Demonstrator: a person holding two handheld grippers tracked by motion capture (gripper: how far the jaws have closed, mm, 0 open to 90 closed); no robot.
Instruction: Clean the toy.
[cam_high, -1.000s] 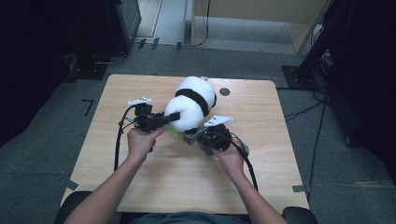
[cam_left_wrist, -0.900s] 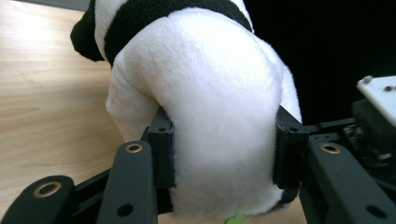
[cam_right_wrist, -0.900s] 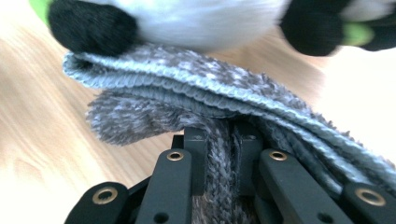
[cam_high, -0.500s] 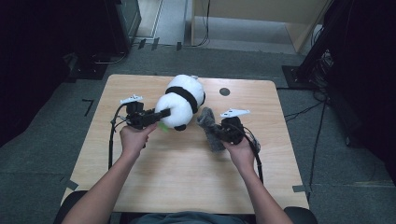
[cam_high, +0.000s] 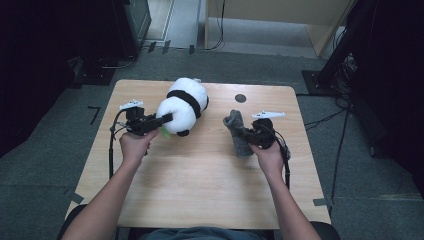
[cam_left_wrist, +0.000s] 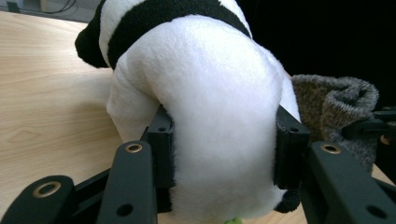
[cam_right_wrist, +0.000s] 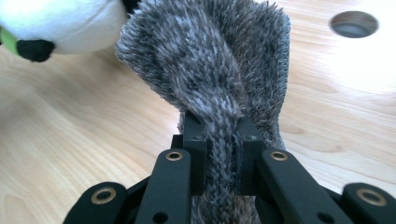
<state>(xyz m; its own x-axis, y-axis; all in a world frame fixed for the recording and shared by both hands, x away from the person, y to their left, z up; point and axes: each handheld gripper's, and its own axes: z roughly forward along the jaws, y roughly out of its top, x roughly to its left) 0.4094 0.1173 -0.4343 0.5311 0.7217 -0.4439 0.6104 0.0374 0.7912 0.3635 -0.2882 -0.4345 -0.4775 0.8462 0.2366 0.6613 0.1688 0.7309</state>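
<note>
Pale wood grain runs across the tabletop (cam_high: 200, 185), bare along its near edge where the person's forearms come in, and that open stretch gives both hands room to work apart; nearer the middle, the right claw (cam_high: 248, 136) has its jaws pressed together on a pinched fold of the grey knitted sock (cam_high: 237, 134), so the fabric stands bunched above the jaws with its cuff gaping away from the hand, a grip that, I judge, keeps the opening presented rather than crumpled flat; in the right gripper view the fold of the sock (cam_right_wrist: 219, 93) rises straight between the two black jaws, squeezed thin there and flaring wide above; to the left and a little farther out, the left claw (cam_high: 165, 119) is clamped on the plush panda (cam_high: 181, 106), its jaws sunk into the white belly on both sides, which looks meant to steady the soft body so it cannot roll; the left gripper view shows the panda (cam_left_wrist: 210, 107) bulging between the jaws, with the sock (cam_left_wrist: 334, 112) just beyond it; the toy rests on the wood toward the far edge, well apart from the sock; beyond both, a round cable hole (cam_high: 240, 98) sits in the tabletop, and past the far rim lies the grey floor (cam_high: 260, 65) with trailing cables.
</note>
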